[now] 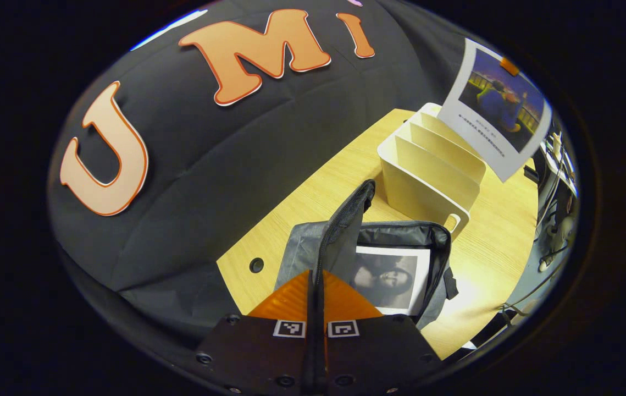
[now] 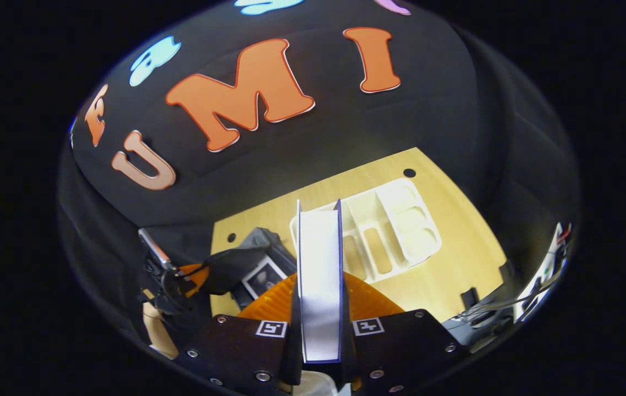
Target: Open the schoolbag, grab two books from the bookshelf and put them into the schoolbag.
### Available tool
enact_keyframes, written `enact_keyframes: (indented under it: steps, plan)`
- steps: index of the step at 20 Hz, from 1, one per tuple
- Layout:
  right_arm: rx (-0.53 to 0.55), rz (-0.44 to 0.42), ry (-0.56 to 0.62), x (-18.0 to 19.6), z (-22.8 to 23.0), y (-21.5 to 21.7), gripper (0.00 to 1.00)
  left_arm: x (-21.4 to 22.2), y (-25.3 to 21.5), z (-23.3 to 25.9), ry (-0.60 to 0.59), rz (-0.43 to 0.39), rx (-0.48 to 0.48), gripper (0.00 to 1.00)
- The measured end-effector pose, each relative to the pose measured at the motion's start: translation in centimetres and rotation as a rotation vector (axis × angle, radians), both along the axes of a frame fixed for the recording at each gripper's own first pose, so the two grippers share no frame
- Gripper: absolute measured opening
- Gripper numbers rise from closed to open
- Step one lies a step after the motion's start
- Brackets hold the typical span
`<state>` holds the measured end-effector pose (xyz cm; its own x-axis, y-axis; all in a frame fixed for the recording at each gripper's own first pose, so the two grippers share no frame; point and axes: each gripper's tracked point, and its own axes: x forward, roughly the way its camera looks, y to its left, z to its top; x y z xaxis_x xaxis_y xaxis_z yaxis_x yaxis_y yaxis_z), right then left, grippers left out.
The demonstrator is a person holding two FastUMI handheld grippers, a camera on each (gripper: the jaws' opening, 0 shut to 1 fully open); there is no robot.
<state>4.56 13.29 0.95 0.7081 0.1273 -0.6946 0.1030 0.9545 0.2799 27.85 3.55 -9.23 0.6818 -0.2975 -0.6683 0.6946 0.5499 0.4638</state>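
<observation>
The grey schoolbag [image 1: 400, 231] lies open on the wooden table [image 1: 488, 258]. My left gripper [image 1: 315, 275] is shut on its black flap [image 1: 348, 217] and holds it up. Inside the bag lies a book [image 1: 389, 278] with a black-and-white picture cover. Behind the bag stands the white bookshelf [image 1: 428, 170], its slots bare. My right gripper [image 2: 319, 286] is shut on a second book [image 2: 319, 258], seen edge-on with white pages, high above the bookshelf [image 2: 395, 225]. That held book [image 1: 502, 107] hangs over the shelf in the left gripper view. The left gripper [image 2: 189, 275] and bag [image 2: 260, 239] sit lower left.
The table has round holes [image 1: 256, 265] near its back corners and ends close behind the shelf at the black cloth wall. Cables and equipment [image 1: 557, 220] stand beyond the table's right edge. A hand [image 2: 159, 330] holds the left gripper.
</observation>
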Motion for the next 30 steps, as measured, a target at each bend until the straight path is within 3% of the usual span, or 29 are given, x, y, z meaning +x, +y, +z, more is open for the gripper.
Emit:
enact_keyframes:
  steps: [3, 6, 11, 18, 26, 27, 28, 30]
  plan:
    - [0.228, -0.022, -0.050, -2.1, -4.3, 3.7, 0.29, 0.3, 0.0, 0.6, -0.019, 0.002, 0.001, 0.01]
    - [0.561, -0.084, -0.062, -2.4, -10.8, 8.3, 0.29, 0.2, 0.0, 1.0, -0.024, -0.001, 0.014, 0.00]
    - [0.794, -0.180, 0.024, -1.0, -20.6, 13.3, 0.29, 0.0, -0.5, 1.9, -0.048, -0.016, 0.046, 0.01]
    - [0.841, -0.252, 0.029, 4.1, -26.6, 17.9, 0.29, -1.3, -1.6, 2.0, -0.074, -0.050, 0.075, 0.00]
    - [0.873, -0.369, -0.048, 9.9, -28.5, 22.2, 0.28, -2.4, -2.4, 2.5, -0.117, -0.084, 0.100, 0.01]
    - [0.876, -0.383, -0.050, 10.5, -28.5, 22.5, 0.39, -2.4, -2.3, 2.6, -0.120, -0.083, 0.099, 0.01]
    - [0.883, -0.398, -0.042, 10.8, -28.7, 22.8, 0.28, -2.4, -2.4, 2.6, -0.121, -0.082, 0.099, 0.01]
    - [0.866, -0.447, 0.001, 11.1, -29.7, 23.1, 0.34, -2.3, -2.5, 2.3, -0.118, -0.079, 0.101, 0.01]
